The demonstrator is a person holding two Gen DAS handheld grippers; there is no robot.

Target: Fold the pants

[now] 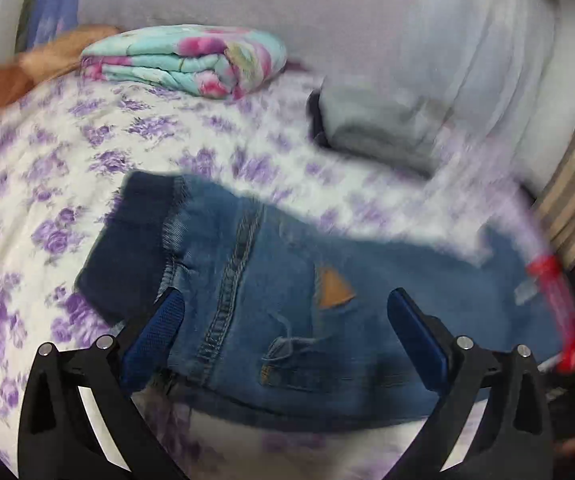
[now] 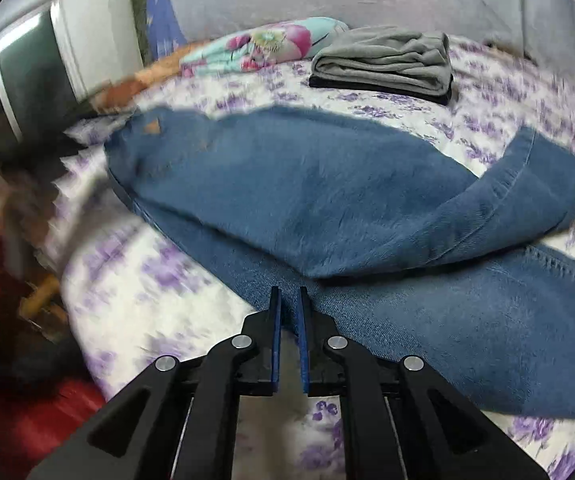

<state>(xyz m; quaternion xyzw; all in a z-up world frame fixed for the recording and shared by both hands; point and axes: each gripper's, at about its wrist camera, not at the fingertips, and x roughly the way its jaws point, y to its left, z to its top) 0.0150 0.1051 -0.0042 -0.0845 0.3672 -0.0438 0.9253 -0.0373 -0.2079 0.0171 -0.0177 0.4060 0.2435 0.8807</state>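
Blue jeans (image 1: 287, 292) lie on the purple-flowered bedsheet (image 1: 87, 152). In the left wrist view I see their dark elastic waistband (image 1: 127, 248) and a tan patch (image 1: 333, 290). My left gripper (image 1: 285, 304) is open, hovering just above the waist end with nothing between its blue pads. In the right wrist view the jeans (image 2: 327, 192) stretch across the bed, with one leg end folded back over the other leg (image 2: 519, 184). My right gripper (image 2: 288, 294) is almost shut at the near edge of the jeans; whether cloth is pinched is unclear.
A folded floral quilt (image 1: 183, 60) and a folded grey and black stack of clothes (image 2: 387, 64) lie farther back on the bed. A white curtain or wall (image 1: 367, 8) is behind. A red-sleeved arm (image 1: 555, 304) is at the right. Furniture (image 2: 27, 72) stands left of the bed.
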